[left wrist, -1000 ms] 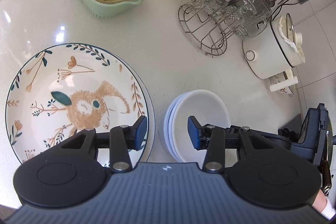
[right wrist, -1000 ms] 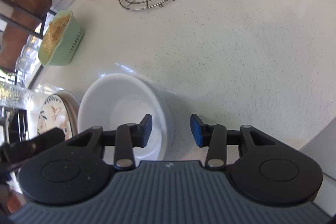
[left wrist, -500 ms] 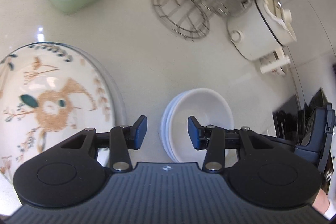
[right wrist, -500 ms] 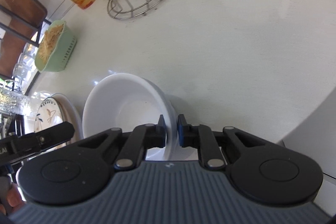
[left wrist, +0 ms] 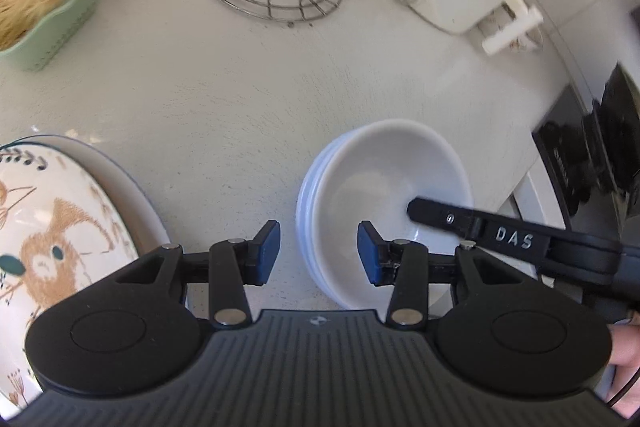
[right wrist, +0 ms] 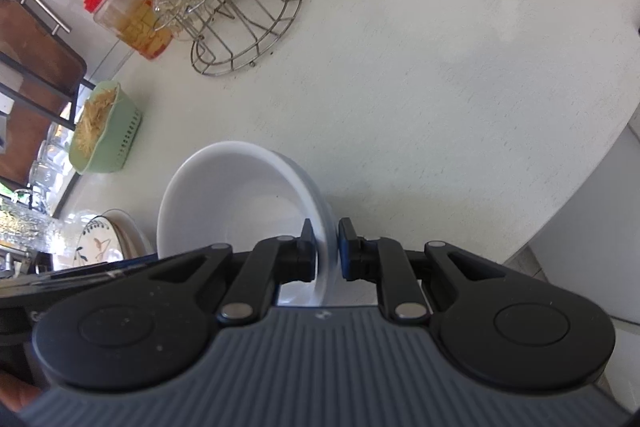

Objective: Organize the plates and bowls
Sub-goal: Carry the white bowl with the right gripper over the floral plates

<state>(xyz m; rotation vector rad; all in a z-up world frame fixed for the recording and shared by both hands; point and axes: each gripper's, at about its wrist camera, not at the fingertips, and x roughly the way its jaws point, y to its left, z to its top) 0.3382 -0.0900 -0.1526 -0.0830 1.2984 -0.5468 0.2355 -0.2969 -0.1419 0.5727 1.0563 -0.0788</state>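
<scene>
Three nested white bowls (right wrist: 240,203) face mouth-up, right tool (right wrist: 325,249) clamping their rim.

Right tongs (right wrist: 325,249) pinched shut, left tongs (left wrist: 318,253) parted

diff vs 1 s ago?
Right tongs closed on the rim of the bowls, one finger inside, one outside. Left tongs slid from beside the plate toward the bowls, open and empty. Bowls and plate haven't moved.
</scene>
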